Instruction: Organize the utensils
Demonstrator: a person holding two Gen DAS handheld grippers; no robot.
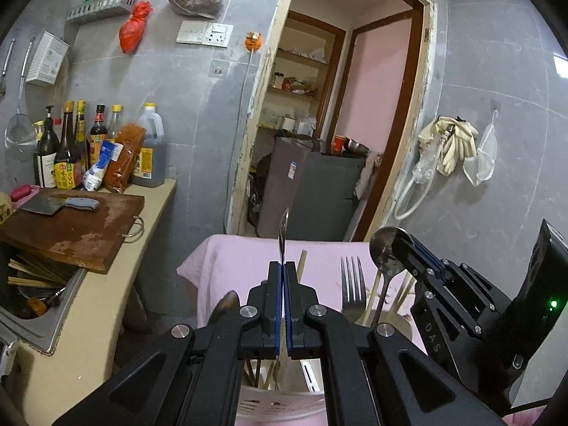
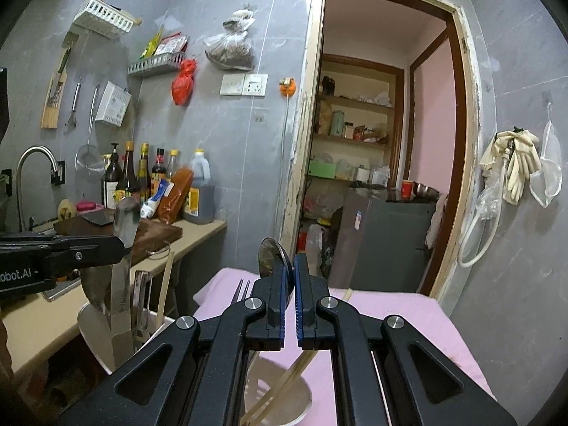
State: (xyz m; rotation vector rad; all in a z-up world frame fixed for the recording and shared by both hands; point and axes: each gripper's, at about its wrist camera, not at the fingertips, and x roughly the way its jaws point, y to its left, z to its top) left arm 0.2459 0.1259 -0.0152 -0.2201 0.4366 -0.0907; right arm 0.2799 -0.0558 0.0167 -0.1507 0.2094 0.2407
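Both grippers clamp spoons: the left gripper (image 1: 283,273) pinches one spoon (image 1: 284,229) edge-on, the right gripper (image 2: 294,277) another spoon (image 2: 271,255), above the near utensil holder (image 1: 401,323) on the pink cloth (image 1: 241,259). Each should probably lower straight, bowl up, clear of the fork (image 1: 352,280) and chopsticks (image 1: 372,298), before letting go.

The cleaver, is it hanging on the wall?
No, the cleaver lies flat on the cutting board on the counter.

Lettering "DAS", white, running along the black arm of the right tongs (image 1: 408,245), left wrist view. Lettering "obot.AI -", white, cut off at the frame edge, on the black body of the left tongs (image 2: 122,246), right wrist view. Bottle and packet labels by the wall: print too small to read.
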